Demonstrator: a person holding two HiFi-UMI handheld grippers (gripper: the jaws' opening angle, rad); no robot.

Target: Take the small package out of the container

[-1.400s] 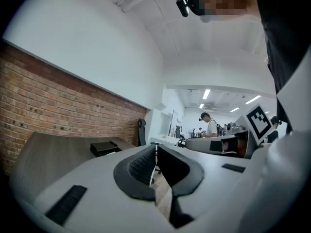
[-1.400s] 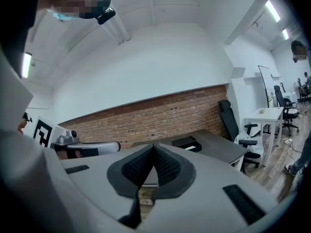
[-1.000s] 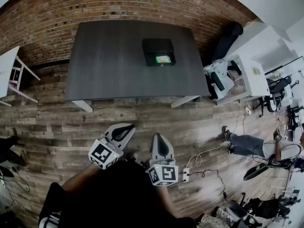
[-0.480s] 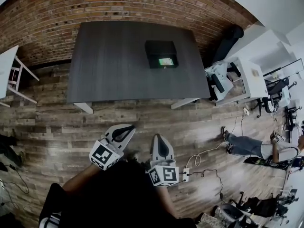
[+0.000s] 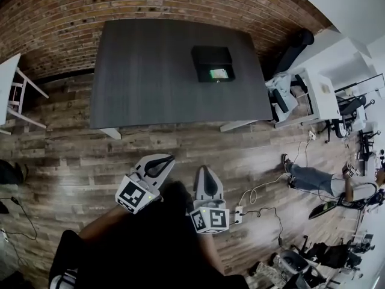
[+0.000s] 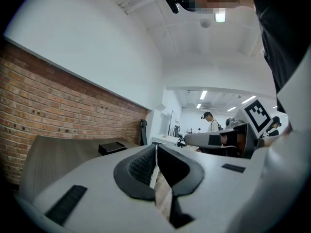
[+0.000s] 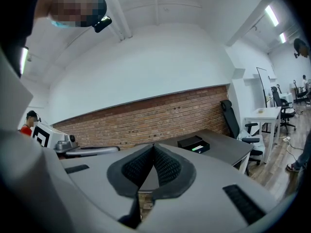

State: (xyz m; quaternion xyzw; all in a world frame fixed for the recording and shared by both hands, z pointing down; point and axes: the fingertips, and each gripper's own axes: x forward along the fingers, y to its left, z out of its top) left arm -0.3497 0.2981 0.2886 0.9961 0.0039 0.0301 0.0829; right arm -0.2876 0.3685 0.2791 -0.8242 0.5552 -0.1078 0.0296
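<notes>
Small package (image 5: 219,73), showing green and white, is lying inside the black container (image 5: 212,59), at the end nearer the person. That container is sitting on the dark grey surface (image 5: 150,77), toward its right side, and a brick wall (image 5: 150,5) is running behind it. Both claws are hanging over the wooden floor (image 5: 72,155), well apart from the surface and the container. The left claw (image 5: 162,159) is pointing toward the surface with its jaws pressed together, gripping nothing. The right claw (image 5: 204,172), just beside it, is likewise showing its jaws closed tip to tip with nothing between them. In the right gripper view the container is appearing beyond the closed jaws, slightly to their right, with the package glinting green at its near end. A white power strip (image 5: 237,212) with its cable is lying on the floor just right of the right claw.
</notes>
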